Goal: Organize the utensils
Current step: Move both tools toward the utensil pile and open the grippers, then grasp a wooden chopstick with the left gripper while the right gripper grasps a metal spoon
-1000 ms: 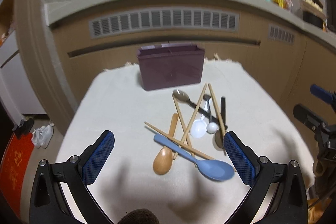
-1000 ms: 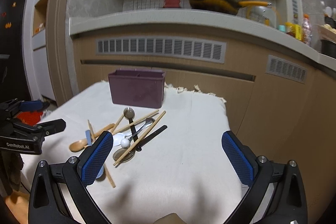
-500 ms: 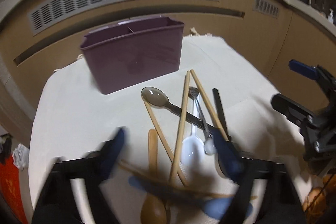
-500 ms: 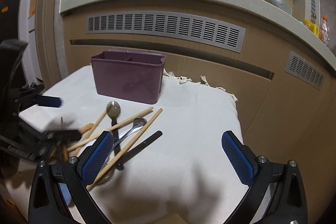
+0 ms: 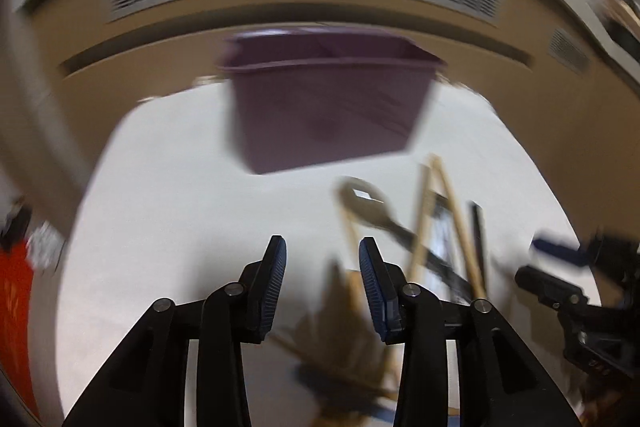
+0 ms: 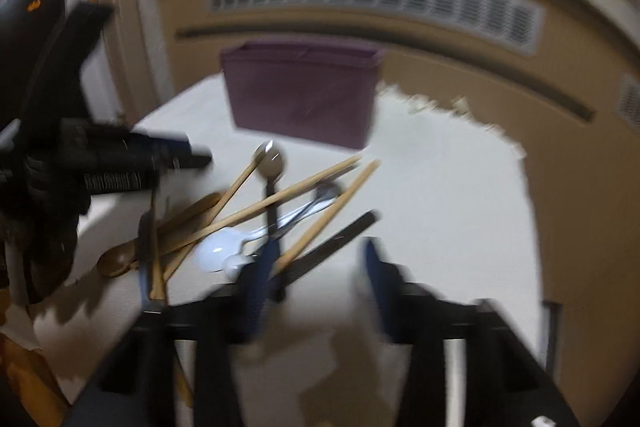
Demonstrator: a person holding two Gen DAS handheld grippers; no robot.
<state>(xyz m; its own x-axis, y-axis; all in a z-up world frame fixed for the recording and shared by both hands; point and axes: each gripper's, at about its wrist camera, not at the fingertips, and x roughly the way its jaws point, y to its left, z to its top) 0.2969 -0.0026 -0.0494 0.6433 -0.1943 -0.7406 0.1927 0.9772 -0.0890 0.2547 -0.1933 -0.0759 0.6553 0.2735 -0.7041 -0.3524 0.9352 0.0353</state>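
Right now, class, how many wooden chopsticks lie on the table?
4 wooden chopsticks: one beside the grey spoon, two crossing the pile's middle, one at the pile's left edge. Blur may hide others.

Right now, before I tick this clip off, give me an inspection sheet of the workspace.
Surface: white cloth over the table, fringed far edge.
Job's things: purple utensil holder upright at the back, apparently empty; utensil pile in front: wooden chopsticks crossed over a metal spoon, white plastic spoons, a wooden spoon and a black-handled piece.
Clutter: nothing seen on the cloth.
Grippers: left gripper over bare cloth beside the pile, jaws just been closing, nothing between them; right gripper at the pile's near edge, jaws just been closing, blurred, grip unclear.
Cables: nothing seen.
Surroundings: beige cabinet front with vent grille, counter above.
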